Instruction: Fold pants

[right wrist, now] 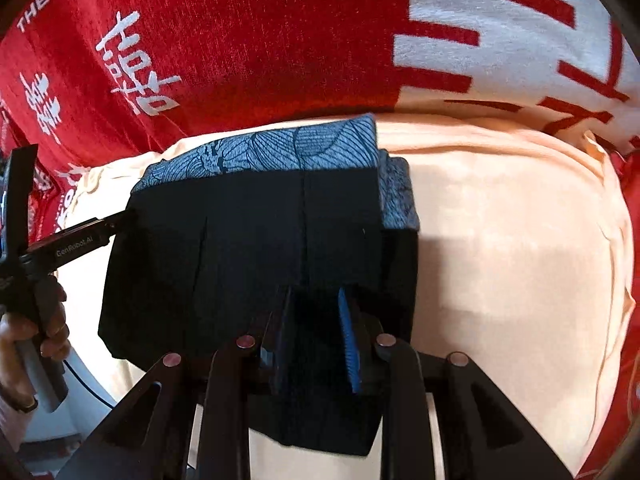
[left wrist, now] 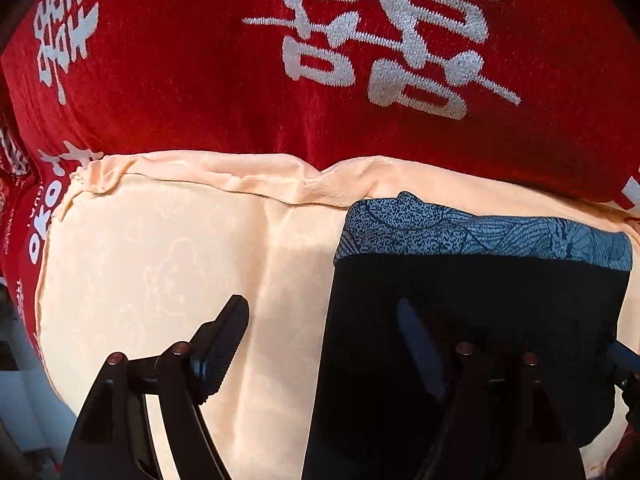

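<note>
Pinching the near edge of the folded black pants (right wrist: 248, 248), the right gripper (right wrist: 316, 344) has its fingers clamped on the dark cloth. Beside it, the left gripper (left wrist: 324, 344) stands with fingers apart, one over the peach cloth (left wrist: 160, 260) and the other over the pants, gripping nothing. Farther off, the pants' blue patterned band (right wrist: 280, 148) lies toward the peach cloth's far edge, with a red blanket (left wrist: 200, 80) beyond.
</note>
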A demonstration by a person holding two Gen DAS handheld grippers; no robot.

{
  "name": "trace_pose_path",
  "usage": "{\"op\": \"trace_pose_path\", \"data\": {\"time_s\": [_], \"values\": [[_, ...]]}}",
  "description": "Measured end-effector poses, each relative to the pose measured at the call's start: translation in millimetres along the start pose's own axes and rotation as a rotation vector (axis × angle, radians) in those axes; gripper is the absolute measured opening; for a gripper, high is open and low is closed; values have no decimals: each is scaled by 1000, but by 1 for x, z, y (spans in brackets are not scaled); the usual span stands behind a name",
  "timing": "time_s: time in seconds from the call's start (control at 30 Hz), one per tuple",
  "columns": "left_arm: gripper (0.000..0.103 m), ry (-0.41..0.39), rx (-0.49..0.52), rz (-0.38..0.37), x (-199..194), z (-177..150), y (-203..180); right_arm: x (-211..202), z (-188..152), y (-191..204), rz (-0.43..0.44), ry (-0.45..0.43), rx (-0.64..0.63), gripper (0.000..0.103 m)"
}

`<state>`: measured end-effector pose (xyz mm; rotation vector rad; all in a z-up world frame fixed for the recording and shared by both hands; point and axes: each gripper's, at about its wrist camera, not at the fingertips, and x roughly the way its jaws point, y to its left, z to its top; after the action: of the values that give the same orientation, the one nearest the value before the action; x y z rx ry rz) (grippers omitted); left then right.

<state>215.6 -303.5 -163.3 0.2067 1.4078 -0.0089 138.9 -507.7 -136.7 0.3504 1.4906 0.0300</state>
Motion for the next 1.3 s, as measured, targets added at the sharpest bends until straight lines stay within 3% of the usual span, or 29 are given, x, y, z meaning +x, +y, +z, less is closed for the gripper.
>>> {"op": "trace_pose_path", "data": {"time_s": [0.4, 0.7, 0.73, 0.8, 0.97, 1.17, 1.3], "values": [[78, 10, 27, -2, -23, -16, -5, -20, -33, 5, -53, 4, -28, 32], [78, 61, 57, -52, -24, -60, -23, -7, -47, 1, -48, 14, -28, 43], [79, 52, 51, -52, -23, -64, -24, -4, -47, 1, -53, 14, -31, 46], [97, 30, 32, -41, -20, -68, -24, 0, -48, 0, -52, 10, -37, 53], [98, 46, -9, -56, -16, -70, -19, -5, -51, -3, -23, 9, -29, 54], [98, 42, 2, -22, -18, -71, -25, -12, -62, -18, 56, 36, 23, 56], [101, 39, -8, -8, -19, -73, -26, -16, -72, -25, 47, 56, 12, 56]]}}
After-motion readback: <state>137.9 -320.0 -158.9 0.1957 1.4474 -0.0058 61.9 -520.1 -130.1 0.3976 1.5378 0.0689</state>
